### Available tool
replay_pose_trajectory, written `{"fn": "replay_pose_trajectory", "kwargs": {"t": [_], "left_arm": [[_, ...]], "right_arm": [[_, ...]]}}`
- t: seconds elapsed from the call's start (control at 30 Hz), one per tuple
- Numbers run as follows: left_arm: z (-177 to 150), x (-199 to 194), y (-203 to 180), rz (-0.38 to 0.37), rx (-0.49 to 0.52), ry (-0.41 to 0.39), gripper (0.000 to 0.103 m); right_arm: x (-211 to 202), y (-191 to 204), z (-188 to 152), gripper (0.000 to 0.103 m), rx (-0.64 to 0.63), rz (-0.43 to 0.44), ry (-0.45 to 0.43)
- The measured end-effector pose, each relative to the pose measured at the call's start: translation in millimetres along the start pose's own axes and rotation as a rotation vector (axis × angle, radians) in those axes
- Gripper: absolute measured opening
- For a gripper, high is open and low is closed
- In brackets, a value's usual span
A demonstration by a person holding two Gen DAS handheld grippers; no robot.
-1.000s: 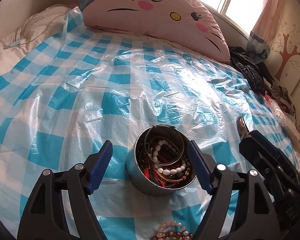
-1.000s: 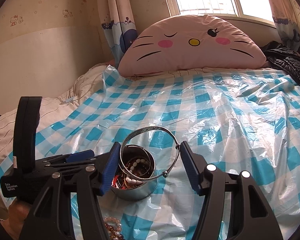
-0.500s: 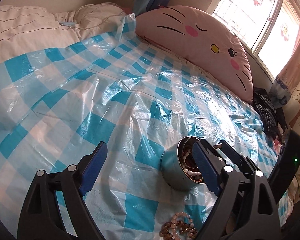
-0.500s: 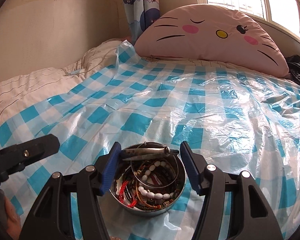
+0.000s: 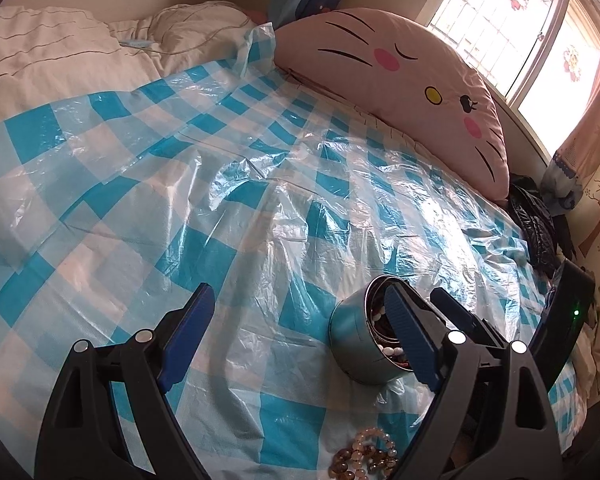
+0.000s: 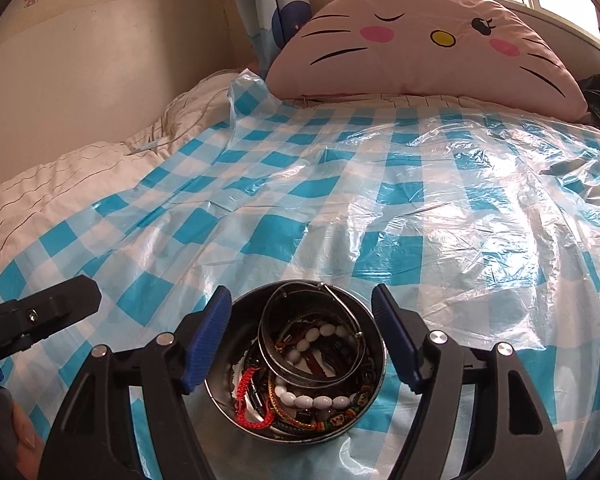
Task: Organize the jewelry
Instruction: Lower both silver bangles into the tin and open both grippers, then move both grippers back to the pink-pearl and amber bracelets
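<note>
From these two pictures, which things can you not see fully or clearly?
- Beaded bracelets, left wrist view: cut off by the bottom edge and the gripper finger.
- Metal tin, left wrist view: contents mostly hidden behind the finger.
- Tin bottom, right wrist view: buried under the silver bangle and tangled bracelets.
- Left gripper, right wrist view: cropped at the left edge.

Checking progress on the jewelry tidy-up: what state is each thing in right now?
metal tin: upright, open, full of jewelry
silver bangle: inside the tin, on top of the pile
beaded bracelets: loose on the checked plastic sheet
left gripper: open, empty
right gripper: open, just been widening, astride the tin, not holding it
</note>
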State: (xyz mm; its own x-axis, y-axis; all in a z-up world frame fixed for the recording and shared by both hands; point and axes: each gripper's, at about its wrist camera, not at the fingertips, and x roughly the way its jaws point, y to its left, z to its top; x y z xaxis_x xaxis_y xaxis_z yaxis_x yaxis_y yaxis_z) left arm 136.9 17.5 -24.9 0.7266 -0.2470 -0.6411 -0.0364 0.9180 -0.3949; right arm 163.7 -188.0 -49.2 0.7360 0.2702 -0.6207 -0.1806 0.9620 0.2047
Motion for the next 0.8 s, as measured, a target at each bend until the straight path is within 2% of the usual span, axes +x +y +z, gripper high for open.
{"fn": "replay_pose_trajectory", "kwargs": {"t": [0.1,0.2,0.33,0.43,0.6,0.8], "left_arm": [[0,0,-2,0.006,0.017,-0.005,0.083],[0,-1,-6,0.012,0.040,-0.013,0.083],[-1,1,-8,0.010,0.052,-0.004,0.083],[-2,2,-8,0.008,0.052,0.000,0.083],[-2,3,-9,0.006,0.061,0.003,0.083],[-3,-4,-6,0.007,0.060,-0.008,0.083]], "right_arm": [[-3,0,0,0.073,-0.001,-0.008,-0.006],[-6,-4,2,0.080,0.017,-0.067,-0.028],[7,-18,8,0.080,0.063,-0.121,-0.010],[22,-28,9,0.080,0.086,-0.151,0.027],[41,-31,-2,0.080,0.071,-0.157,0.139],[-1,-33,-6,0.080,0.082,-0.164,0.062]]}}
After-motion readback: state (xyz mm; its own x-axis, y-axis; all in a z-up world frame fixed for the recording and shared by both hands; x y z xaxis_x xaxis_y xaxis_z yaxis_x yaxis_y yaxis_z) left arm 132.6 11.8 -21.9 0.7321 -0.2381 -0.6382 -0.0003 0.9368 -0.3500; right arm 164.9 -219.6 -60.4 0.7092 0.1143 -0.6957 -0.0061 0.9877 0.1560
